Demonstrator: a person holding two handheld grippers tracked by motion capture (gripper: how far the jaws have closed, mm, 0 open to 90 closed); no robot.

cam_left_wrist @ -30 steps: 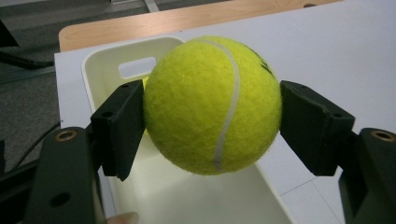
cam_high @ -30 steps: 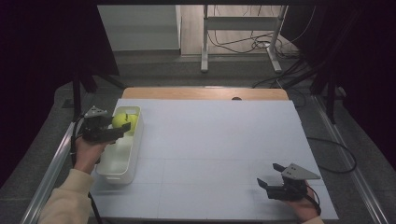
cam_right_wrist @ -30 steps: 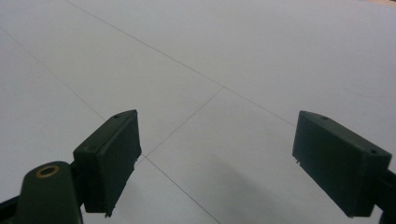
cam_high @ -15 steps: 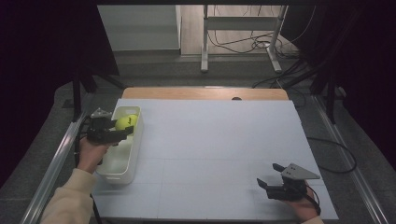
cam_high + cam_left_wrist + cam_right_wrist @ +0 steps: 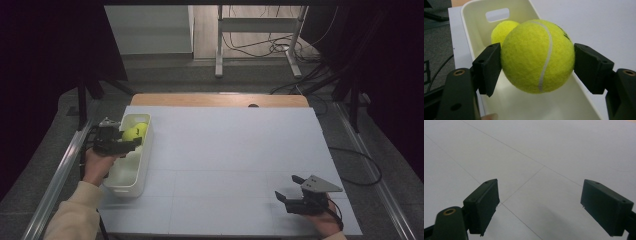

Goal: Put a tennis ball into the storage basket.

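Note:
A yellow tennis ball (image 5: pixel 537 56) sits squeezed between the two black jaws of my left gripper (image 5: pixel 536 67), which is shut on it. It hangs over the far half of a long white bin (image 5: pixel 474 22). A second tennis ball (image 5: pixel 501 31) lies behind it at the bin's far end, below a handle slot. In the high view the left gripper (image 5: pixel 131 144) is over the bin (image 5: pixel 145 165) at the table's left edge, with yellow ball (image 5: pixel 135 133) showing at its tips. My right gripper (image 5: pixel 282 199) rests low at the near right, open, with nothing between its jaws (image 5: pixel 540 207).
A pale sheet (image 5: pixel 230 150) with faint seam lines covers the table. A wooden strip (image 5: pixel 220 100) runs along its far edge. Metal rails (image 5: pixel 60 170) flank both sides. Beyond the table stand a frame's legs and loose cables (image 5: pixel 260 45) on the floor.
My left gripper has drifted slightly toward the person along the bin, carrying the ball. The right gripper has stayed in place.

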